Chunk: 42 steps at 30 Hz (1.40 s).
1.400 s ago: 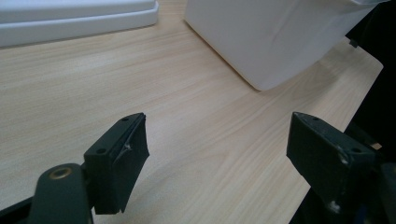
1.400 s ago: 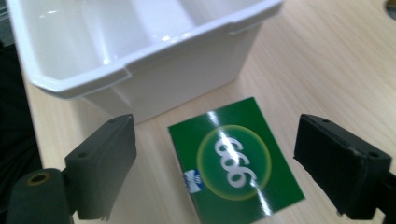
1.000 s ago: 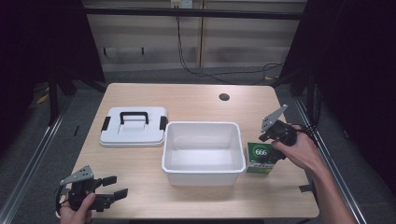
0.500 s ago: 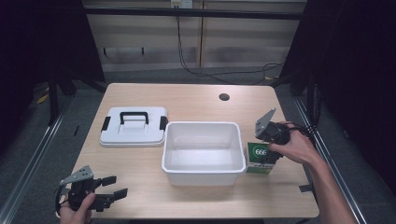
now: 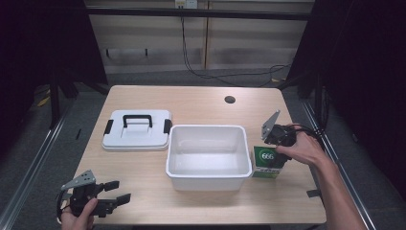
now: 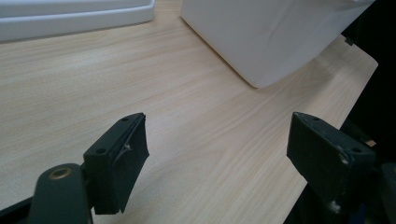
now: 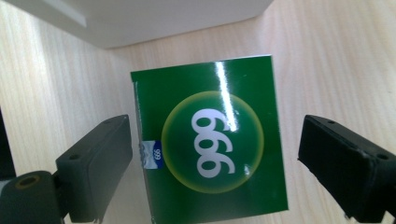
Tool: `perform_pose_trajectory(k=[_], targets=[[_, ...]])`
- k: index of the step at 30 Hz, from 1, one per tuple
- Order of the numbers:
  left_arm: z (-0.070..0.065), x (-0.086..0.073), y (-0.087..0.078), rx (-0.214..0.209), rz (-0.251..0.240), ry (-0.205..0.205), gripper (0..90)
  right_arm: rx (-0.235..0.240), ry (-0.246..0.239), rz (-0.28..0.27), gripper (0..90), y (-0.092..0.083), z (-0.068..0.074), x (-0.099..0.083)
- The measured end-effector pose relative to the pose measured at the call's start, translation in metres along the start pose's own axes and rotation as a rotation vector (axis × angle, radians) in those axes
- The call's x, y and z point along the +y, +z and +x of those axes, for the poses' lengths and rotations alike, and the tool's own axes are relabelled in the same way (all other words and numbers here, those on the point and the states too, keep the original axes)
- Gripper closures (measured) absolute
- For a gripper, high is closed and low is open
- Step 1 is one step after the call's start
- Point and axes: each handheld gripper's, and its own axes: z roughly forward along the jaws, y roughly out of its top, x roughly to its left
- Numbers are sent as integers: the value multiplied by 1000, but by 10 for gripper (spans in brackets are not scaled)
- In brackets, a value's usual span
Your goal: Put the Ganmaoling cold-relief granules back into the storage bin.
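A green box (image 5: 267, 163) marked 999 stands on the table just right of the white tub (image 5: 209, 154). My right gripper (image 5: 273, 146) hovers over the box's top, held by a hand. In the right gripper view its jaws stand open on either side of the green box (image 7: 210, 144), a gap between each pad and the box. My left gripper (image 5: 117, 191) rests at the table's front left corner, open, with only bare wood between its jaws in the left gripper view (image 6: 217, 154).
A white lid with a black handle (image 5: 138, 128) lies left of the tub. A dark round hole (image 5: 230, 99) sits in the tabletop at the back right. The tub's corner (image 6: 266, 42) appears ahead of the left gripper. Bare wood spans the front.
The right gripper has shifted left and down over the green box. The left gripper has stayed put.
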Motion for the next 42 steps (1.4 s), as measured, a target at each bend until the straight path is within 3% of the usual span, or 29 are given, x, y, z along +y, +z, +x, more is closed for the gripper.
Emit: perform_pose_trajectory(k=[13,21,38,42], targets=[[0,0,0,2,1,0,203,4,-66,120,93,17,-2,3],[0,0,0,0,1,1,203,19,-98,166,130,26,1,5],[-1,0,-1,3,-6,-2,203,42,-69,144,159,20,0,4],[-1,0,-1,2,-4,-1,203,40,-38,132,159,15,1,2]])
